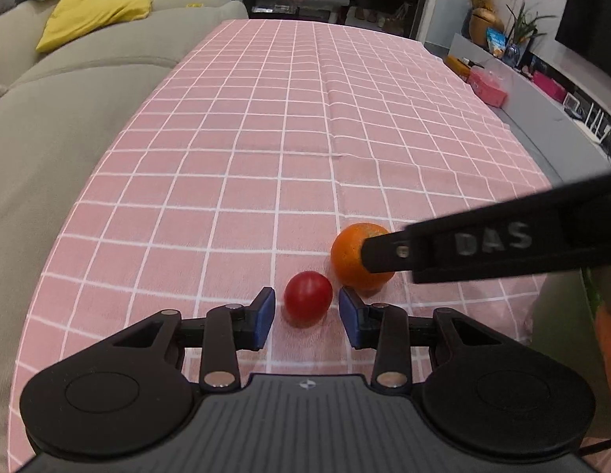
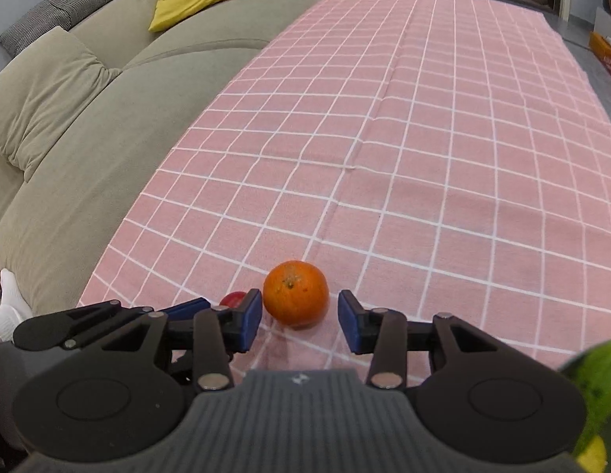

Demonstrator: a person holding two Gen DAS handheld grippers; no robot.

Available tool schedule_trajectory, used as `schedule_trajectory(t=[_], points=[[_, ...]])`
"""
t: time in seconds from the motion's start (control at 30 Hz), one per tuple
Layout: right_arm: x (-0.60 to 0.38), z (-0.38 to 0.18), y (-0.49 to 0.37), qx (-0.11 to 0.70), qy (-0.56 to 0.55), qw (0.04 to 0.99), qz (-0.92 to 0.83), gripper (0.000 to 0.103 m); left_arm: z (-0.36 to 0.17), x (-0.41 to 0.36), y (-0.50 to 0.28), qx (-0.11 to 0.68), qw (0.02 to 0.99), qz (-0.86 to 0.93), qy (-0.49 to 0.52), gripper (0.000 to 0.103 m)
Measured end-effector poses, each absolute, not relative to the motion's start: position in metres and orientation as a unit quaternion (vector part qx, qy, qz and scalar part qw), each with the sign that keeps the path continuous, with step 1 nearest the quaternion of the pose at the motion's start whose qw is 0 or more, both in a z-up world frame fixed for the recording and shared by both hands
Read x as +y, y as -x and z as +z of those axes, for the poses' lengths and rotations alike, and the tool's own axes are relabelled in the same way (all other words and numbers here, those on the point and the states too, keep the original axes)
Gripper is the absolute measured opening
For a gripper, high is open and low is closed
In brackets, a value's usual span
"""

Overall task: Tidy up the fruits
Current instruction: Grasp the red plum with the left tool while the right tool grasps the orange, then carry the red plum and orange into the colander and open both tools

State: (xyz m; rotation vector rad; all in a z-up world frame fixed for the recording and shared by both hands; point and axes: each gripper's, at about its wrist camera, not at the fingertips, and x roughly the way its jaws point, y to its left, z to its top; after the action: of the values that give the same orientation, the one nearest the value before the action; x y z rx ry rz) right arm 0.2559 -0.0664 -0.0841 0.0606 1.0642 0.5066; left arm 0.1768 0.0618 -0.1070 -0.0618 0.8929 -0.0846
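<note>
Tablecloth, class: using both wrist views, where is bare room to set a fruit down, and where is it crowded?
Free: the pink checked tablecloth beyond the orange, bordered by the sofa on the left. Crowded: the near edge, where the open left gripper brackets the red tomato and the open right gripper brackets the orange, the fruits side by side.

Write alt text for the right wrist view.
The open right gripper brackets an orange resting on a pink checked tablecloth. The left gripper sits beside it near a partly hidden red fruit.
</note>
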Motion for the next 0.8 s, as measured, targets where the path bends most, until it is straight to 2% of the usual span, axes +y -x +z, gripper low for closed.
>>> schedule_trajectory(t=[0.47,0.8], points=[[-0.053,-0.107,-0.27,0.521,-0.047,0.816,0.247,0.042,-0.111,0.061,-0.182,0.443,0.895,-0.039,0.035,0.031],[-0.066,-0.083,-0.258,0.5,-0.055,0.83,0.243,0.039,-0.09,0.068,-0.175,0.431,0.901,-0.03,0.041,0.03]])
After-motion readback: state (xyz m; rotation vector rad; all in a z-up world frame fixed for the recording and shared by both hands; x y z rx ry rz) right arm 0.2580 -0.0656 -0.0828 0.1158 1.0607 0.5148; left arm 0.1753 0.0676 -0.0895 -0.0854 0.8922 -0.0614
